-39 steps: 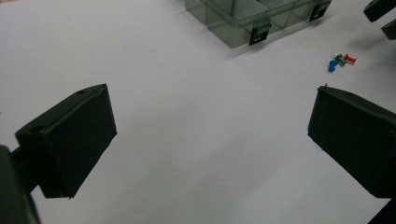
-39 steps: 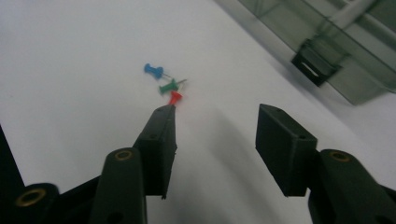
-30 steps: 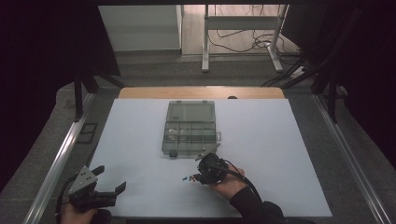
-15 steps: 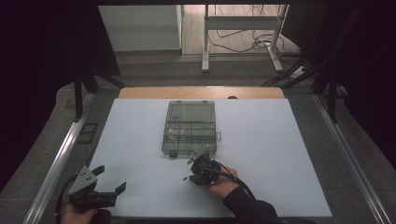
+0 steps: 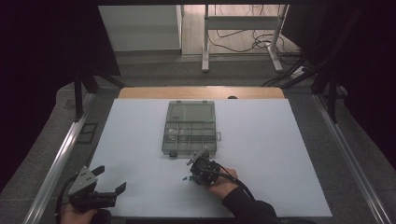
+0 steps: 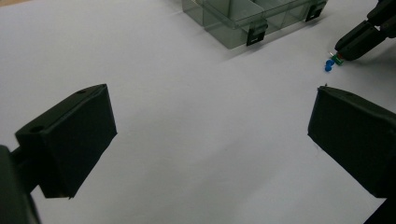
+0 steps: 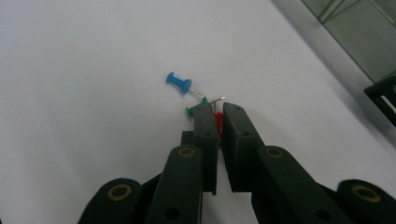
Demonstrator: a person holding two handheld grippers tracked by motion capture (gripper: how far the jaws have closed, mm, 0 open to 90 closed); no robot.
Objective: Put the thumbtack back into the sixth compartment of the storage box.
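A clear smoky-grey plastic organiser box (image 5: 189, 129) with small compartments sits on the white table sheet (image 5: 289, 154), its lid open toward the far edge of the table. Everything else is easiest to place from that box.

Just off the box's near edge, toward the person, the right gripper (image 5: 192, 173) is tipped down at the sheet, held by a hand in a dark sleeve (image 5: 245, 207). In the right gripper view its two black jaws are drawn nearly together with a small red push pin (image 7: 217, 117) pinched between them, a thin metal point sticking out past the tips. A green push pin (image 7: 194, 110) lies pressed against the outside of one jaw, touching it. A blue push pin (image 7: 178, 84) lies on its side on the sheet just beyond the green one, farther from the box's latch (image 7: 383, 93) than the other two.

Well away from the box, toward the near left corner of the sheet, the left gripper (image 5: 111, 187) rests low in the person's other hand with its jaws spread wide and nothing between them. From the left gripper view, the box's front wall with its two black latches (image 6: 257, 35) stands beyond the open jaws, and the blue and green pins lie beside the other gripper's tip.
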